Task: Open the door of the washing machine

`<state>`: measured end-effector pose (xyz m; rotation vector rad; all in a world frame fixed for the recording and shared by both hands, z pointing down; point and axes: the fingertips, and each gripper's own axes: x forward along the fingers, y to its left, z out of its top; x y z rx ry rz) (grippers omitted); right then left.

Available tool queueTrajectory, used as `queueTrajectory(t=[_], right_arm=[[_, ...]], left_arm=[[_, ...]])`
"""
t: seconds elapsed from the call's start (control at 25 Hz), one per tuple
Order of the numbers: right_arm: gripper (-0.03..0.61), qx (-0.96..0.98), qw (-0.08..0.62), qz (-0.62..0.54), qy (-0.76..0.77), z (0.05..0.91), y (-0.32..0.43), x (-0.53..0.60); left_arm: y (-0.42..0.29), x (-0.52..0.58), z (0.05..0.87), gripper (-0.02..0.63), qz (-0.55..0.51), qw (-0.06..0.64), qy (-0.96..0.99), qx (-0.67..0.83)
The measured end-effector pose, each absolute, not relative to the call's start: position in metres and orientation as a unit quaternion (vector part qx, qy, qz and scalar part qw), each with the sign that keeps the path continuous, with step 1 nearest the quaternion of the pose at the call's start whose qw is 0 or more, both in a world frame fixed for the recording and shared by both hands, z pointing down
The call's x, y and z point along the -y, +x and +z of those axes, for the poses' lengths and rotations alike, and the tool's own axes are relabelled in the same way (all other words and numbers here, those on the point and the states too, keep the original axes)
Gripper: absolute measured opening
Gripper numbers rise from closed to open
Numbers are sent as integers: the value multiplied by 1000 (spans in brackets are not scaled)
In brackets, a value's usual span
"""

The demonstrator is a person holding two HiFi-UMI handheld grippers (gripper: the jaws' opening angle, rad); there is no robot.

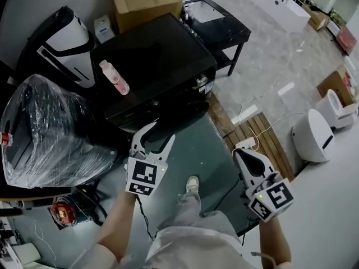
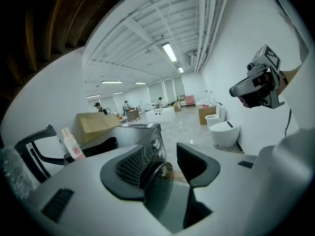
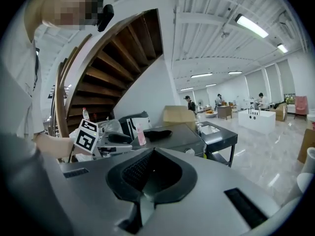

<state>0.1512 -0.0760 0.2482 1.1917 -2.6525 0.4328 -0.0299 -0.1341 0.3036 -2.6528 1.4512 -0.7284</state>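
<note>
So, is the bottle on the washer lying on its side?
No, the bottle stands upright on the top of the washer.

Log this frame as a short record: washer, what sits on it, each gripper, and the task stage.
washer: dark front-loader, seen from above
on top: bottle, upright
behind: cardboard box
left gripper: jaws apart, just in front of the door, gripping nothing
right gripper: jaws together, empty, off to the side over the floor
task stage: door not yet gripped
</note>
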Motion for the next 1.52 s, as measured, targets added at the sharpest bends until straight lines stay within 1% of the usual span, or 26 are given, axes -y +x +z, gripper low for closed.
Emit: queueTrajectory(t=[0.2,0.36,0.52,0.64,0.72,1.08,1.24,1.36,1.52], right_arm=[[23,905,127,153,377,278,125,113],[23,908,150,162,356,308,109,133],[23,912,163,175,332,337,102,151],[23,917,170,183,312,358,94,171],[23,918,176,189,300,370,91,188],[23,930,207,198,232,417,98,250],[23,932,220,203,202,440,102,268],[23,931,224,214,193,455,108,280],[23,929,222,233,184,473,116,288]], left_arm=[[-41,177,349,222,-245,-17,-856,-454],[-51,194,400,222,-288,-46,-854,-431],[-52,216,433,222,-307,-49,-848,-430],[-58,232,459,222,-342,-40,-832,-434],[-57,240,473,222,-356,-47,-826,-434],[-44,273,545,221,-366,-127,-806,-448],[-39,288,572,219,-391,-137,-798,-438],[-38,296,591,189,-415,-142,-789,-431],[-32,305,609,186,-426,-153,-779,-434]])
